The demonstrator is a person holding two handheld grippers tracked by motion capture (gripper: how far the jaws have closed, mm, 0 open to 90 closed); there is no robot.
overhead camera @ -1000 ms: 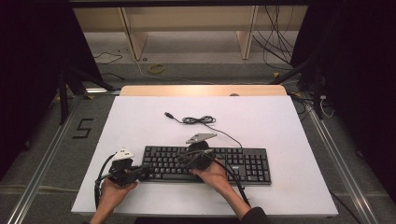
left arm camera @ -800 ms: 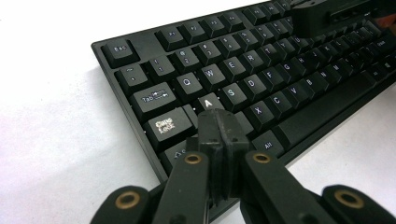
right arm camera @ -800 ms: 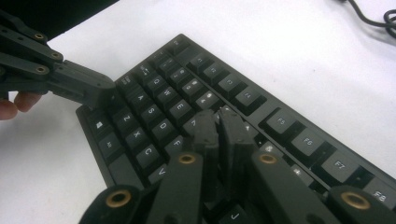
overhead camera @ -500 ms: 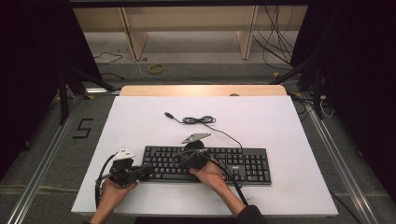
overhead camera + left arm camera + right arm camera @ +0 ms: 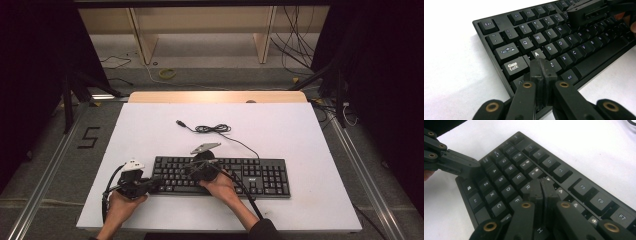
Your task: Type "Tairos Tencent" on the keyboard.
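Black keyboard (image 5: 220, 176) lies near-centre on the white table (image 5: 310, 135), its cable (image 5: 212, 129) coiled just beyond. Left gripper (image 5: 539, 65), jaws pressed together on nothing, tip at A/Shift. Right gripper (image 5: 543, 187), likewise closed and empty, tip near R/T. Judgement: press straight down, one key per tip. Free table to the right and far side; the grippers sit close together.

my keyboard (image 5: 564, 47) is matt black plastic with smooth keycaps and white printed letters. my left claw (image 5: 541, 65) looks like dull, slightly rough black plastic with brass-coloured rivets. the surface (image 5: 280, 130) is smooth matt white, edged with pale wood.
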